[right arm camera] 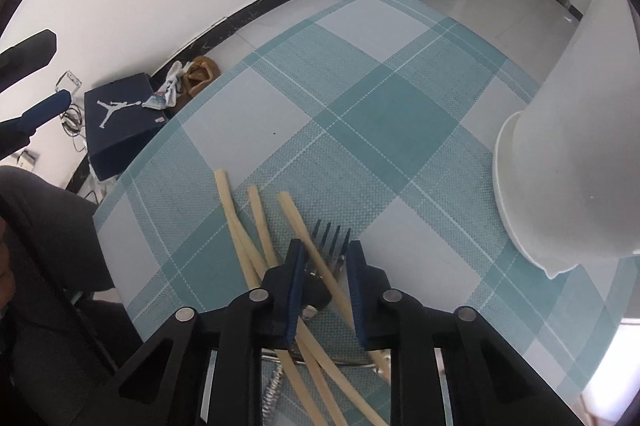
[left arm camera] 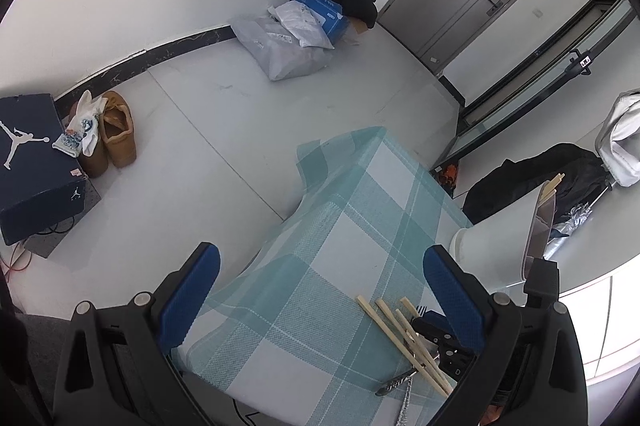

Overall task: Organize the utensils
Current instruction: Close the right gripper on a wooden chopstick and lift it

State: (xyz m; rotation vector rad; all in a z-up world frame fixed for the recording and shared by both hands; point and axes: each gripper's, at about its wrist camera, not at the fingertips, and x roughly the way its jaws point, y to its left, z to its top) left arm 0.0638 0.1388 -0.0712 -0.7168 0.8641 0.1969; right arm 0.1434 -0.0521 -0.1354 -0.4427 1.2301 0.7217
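Left wrist view: the left gripper point(left arm camera: 320, 300) hangs above the edge of the checked tablecloth point(left arm camera: 320, 266), its jaws spread wide with nothing between them. Four chopsticks point(left arm camera: 404, 340) lie near the cloth's lower right, their far ends hidden behind the right finger. Beside them the right gripper point(left arm camera: 440, 340) shows only as a dark shape, mostly covered. A white holder point(left arm camera: 496, 230) stands at the right edge, with a blade and two stick ends rising from it; its base is cut off by the finger.

Right wrist view: the right gripper point(right arm camera: 322, 282) points steeply down over the pile, jaws narrowed around a chopstick point(right arm camera: 316, 258) and the one fork point(right arm camera: 330, 238); whether the pads press on either is hard to tell. Three chopstick tips reach past the fingers. The white holder point(right arm camera: 560, 165) is cropped at the right.
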